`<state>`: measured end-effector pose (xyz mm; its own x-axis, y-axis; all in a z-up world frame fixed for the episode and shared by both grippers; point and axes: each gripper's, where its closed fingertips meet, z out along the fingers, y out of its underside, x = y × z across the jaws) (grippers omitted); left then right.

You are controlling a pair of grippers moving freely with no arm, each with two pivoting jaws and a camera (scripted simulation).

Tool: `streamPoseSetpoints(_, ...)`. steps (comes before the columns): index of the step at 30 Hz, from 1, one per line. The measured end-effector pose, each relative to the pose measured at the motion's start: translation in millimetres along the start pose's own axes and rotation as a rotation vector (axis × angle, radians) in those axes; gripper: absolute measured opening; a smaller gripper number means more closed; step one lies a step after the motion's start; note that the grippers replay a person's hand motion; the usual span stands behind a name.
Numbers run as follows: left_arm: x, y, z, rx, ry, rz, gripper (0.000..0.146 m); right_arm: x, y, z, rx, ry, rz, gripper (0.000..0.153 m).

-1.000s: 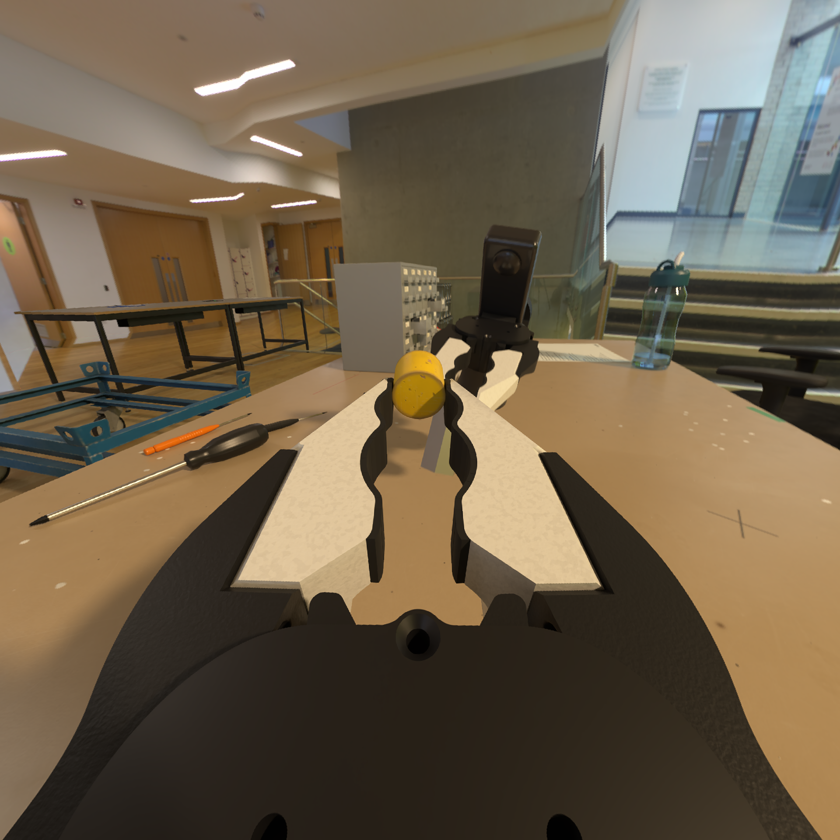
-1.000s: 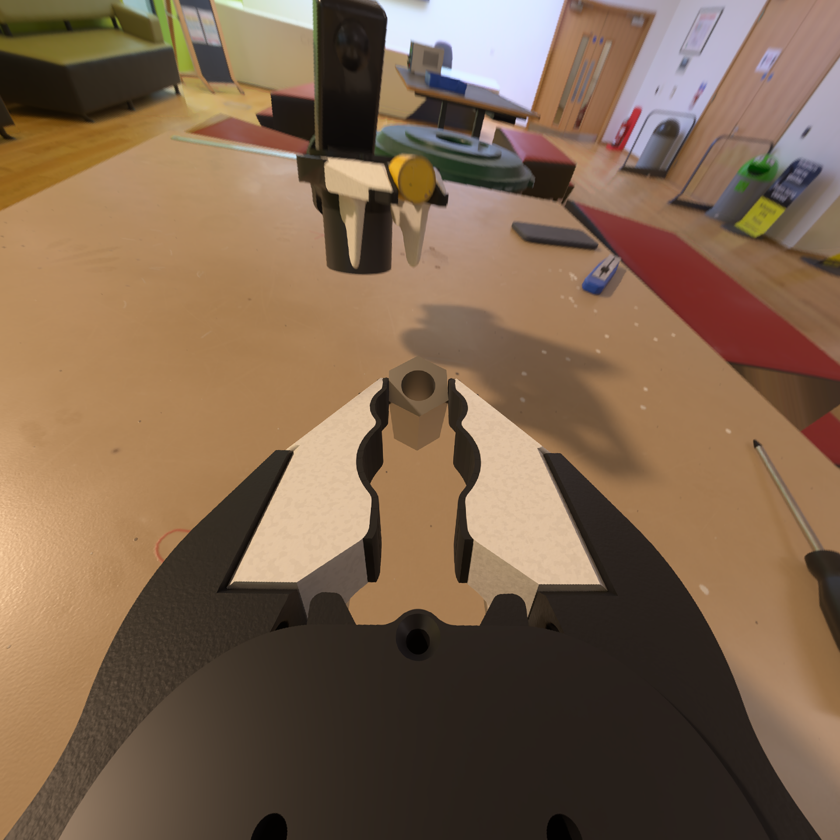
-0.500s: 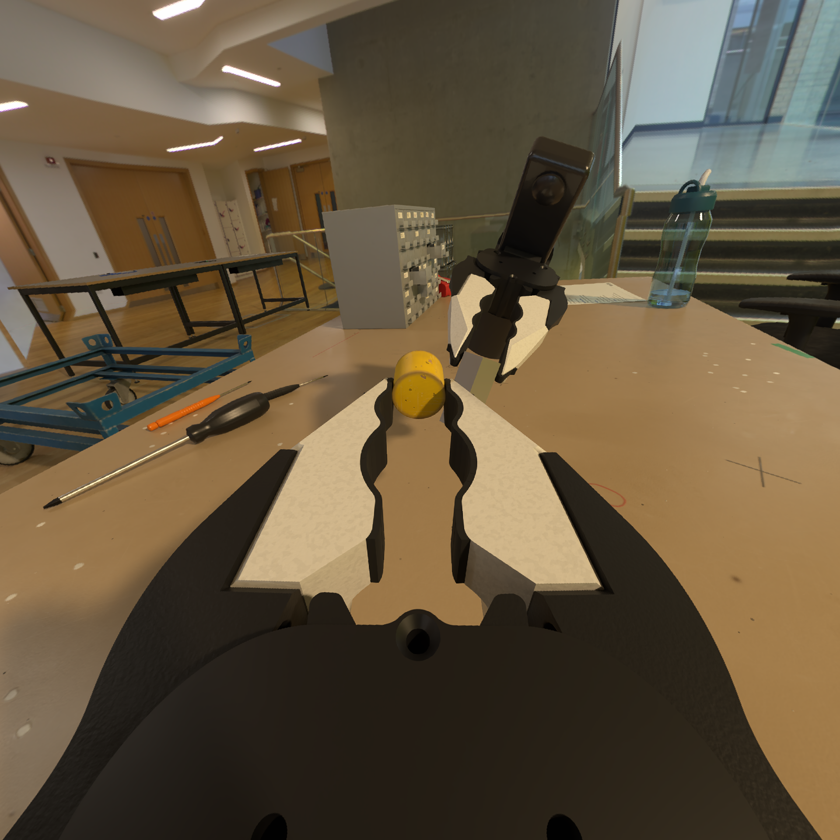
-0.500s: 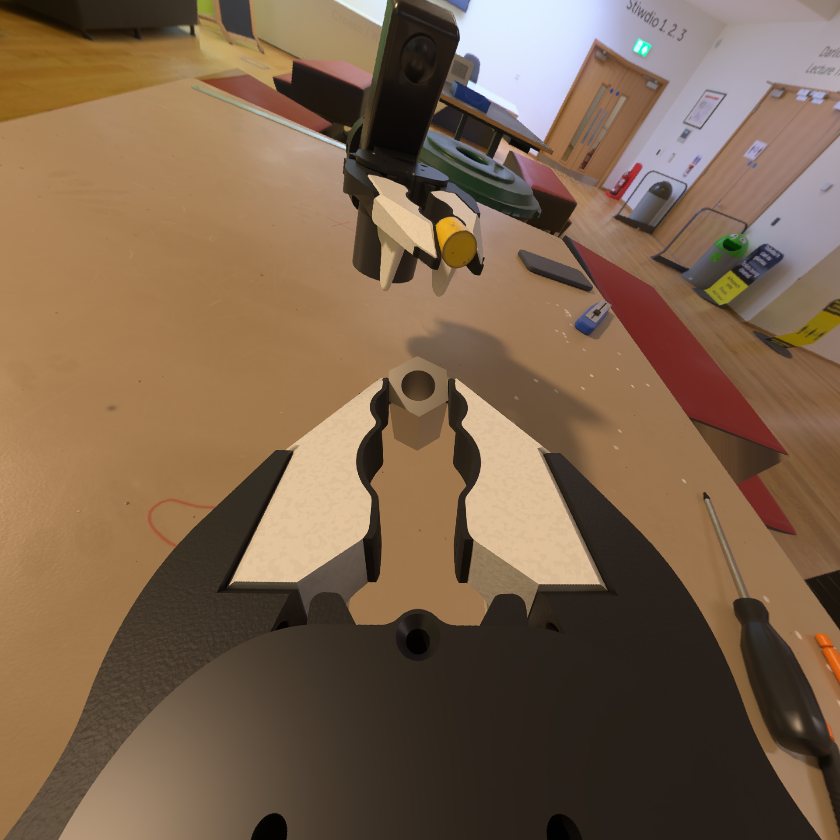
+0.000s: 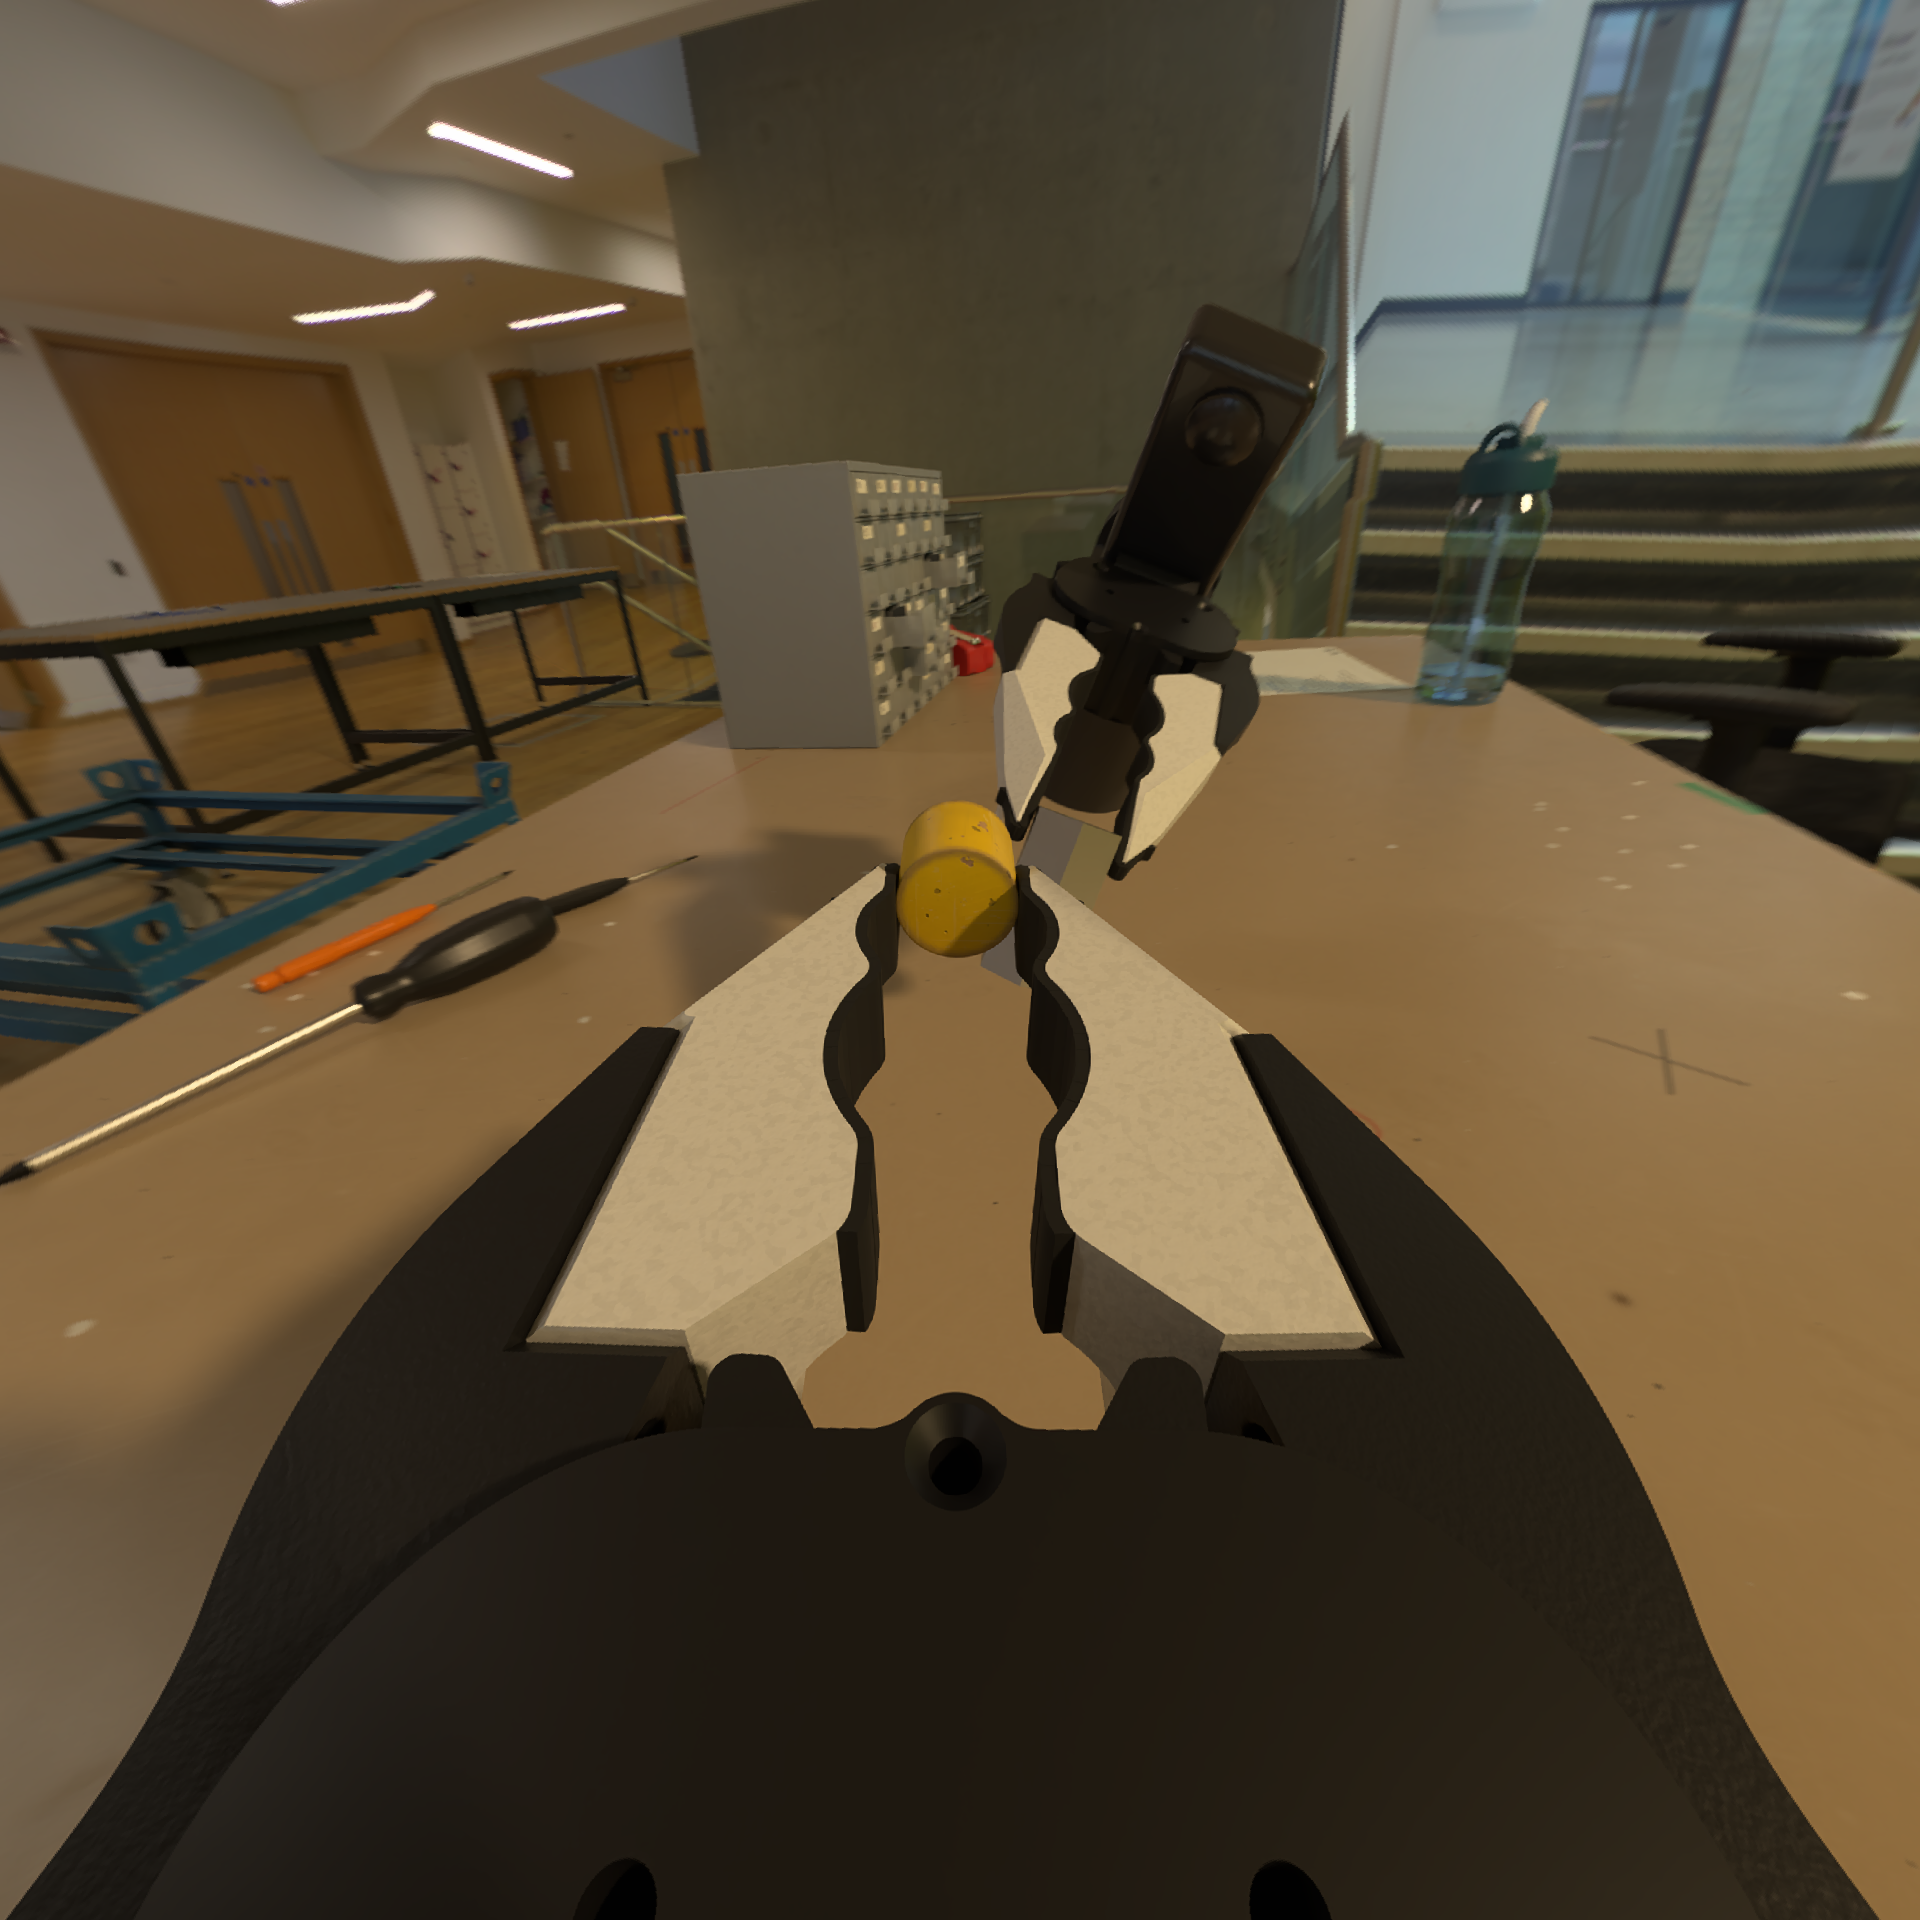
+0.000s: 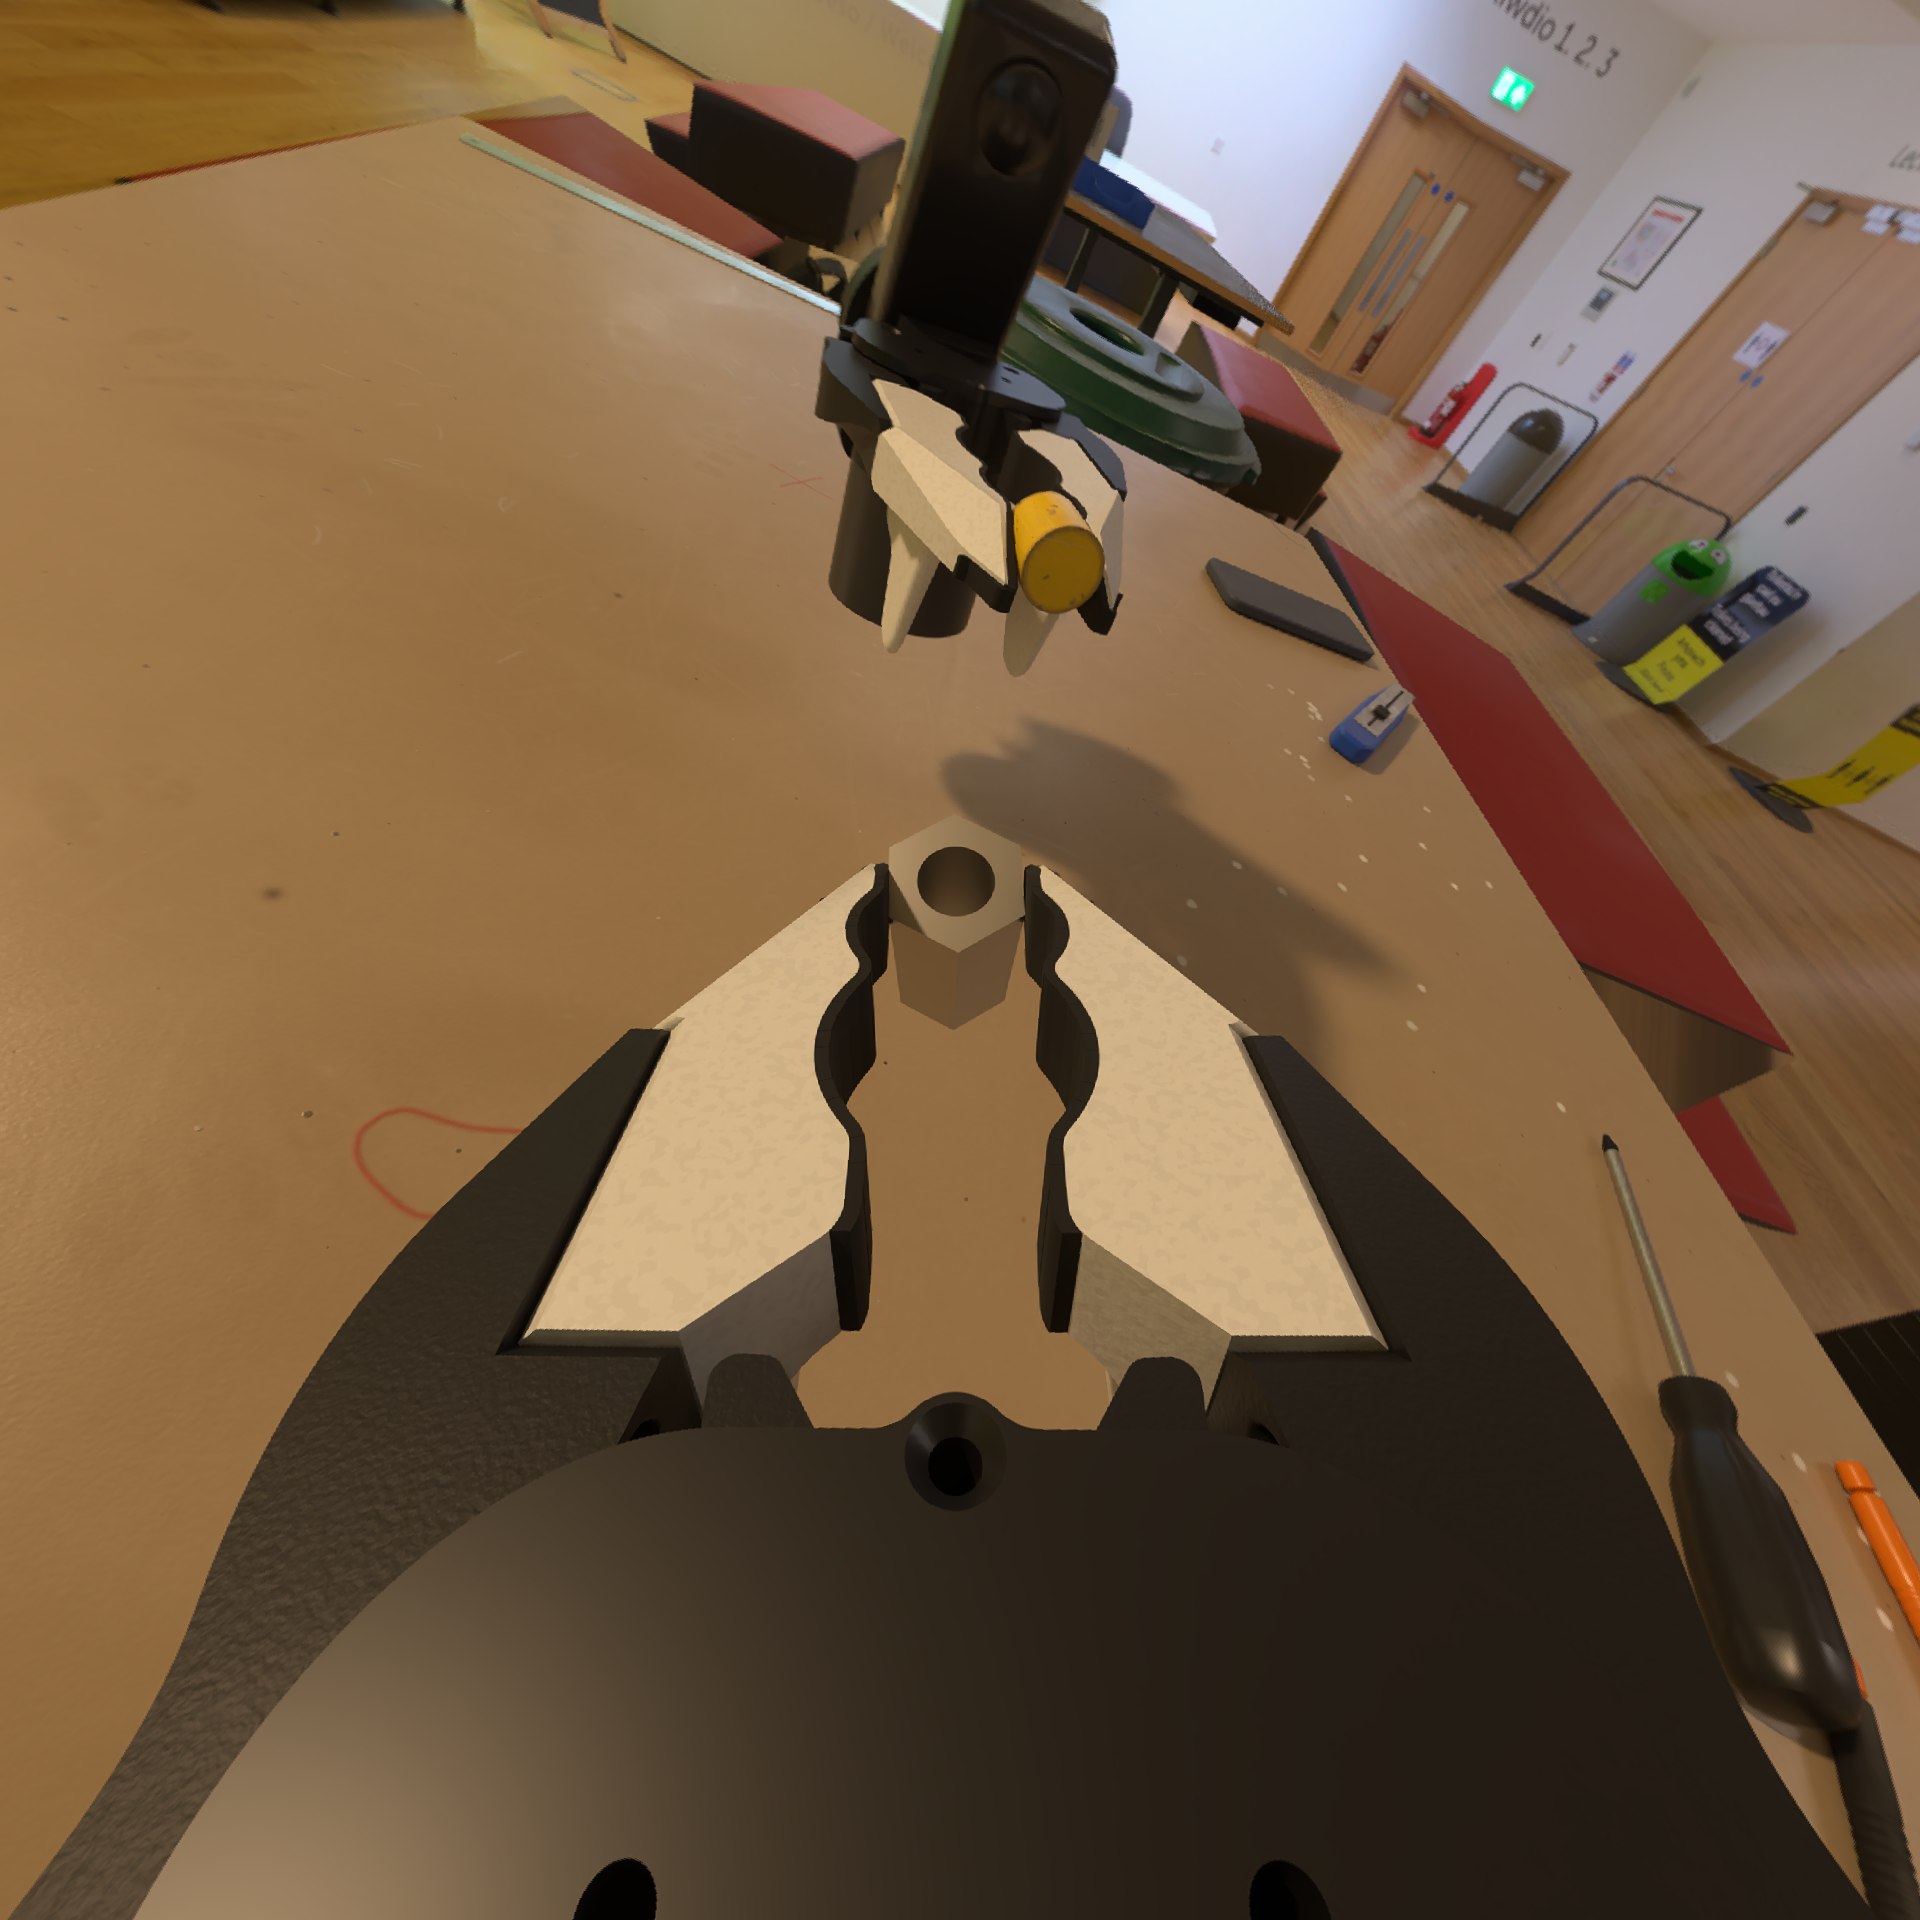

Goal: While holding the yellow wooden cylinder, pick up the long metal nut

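My left gripper [image 5: 954, 883] is shut on the yellow wooden cylinder [image 5: 956, 899], which sits crosswise between its fingertips above the table. It also shows in the right wrist view [image 6: 958, 649], with the cylinder [image 6: 1055, 561] sticking out sideways. My right gripper [image 6: 954, 883] is shut on the long metal nut [image 6: 951, 935], a grey hexagonal piece with its bore facing away, held clear of the table. In the left wrist view the right gripper [image 5: 1070, 847] hangs tilted just behind the cylinder, with the nut [image 5: 1060, 842] in its tips.
A black-handled screwdriver [image 5: 457, 951] and an orange pen [image 5: 348, 945] lie at the left; both also show in the right wrist view [image 6: 1756, 1538], [image 6: 1870, 1527]. A water bottle [image 5: 1486, 582] and grey drawer cabinet [image 5: 821, 603] stand farther back. A blue tool [image 6: 1371, 717] and a dark slab [image 6: 1288, 608] lie by the table edge.
The right gripper has risen off the table with the nut and tilted. The left gripper still holds the cylinder and looks closer to the right one.
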<state>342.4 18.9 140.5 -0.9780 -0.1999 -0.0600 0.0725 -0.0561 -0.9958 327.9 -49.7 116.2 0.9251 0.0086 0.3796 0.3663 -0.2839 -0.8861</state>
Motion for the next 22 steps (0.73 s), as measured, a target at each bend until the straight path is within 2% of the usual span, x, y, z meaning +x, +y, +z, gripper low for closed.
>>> streamPoseSetpoints(22,4.7,7.7,0.4,-0.027,0.071,-0.146,0.021,-8.9,-4.8,2.7,0.01,-0.051,-0.028,0.025)
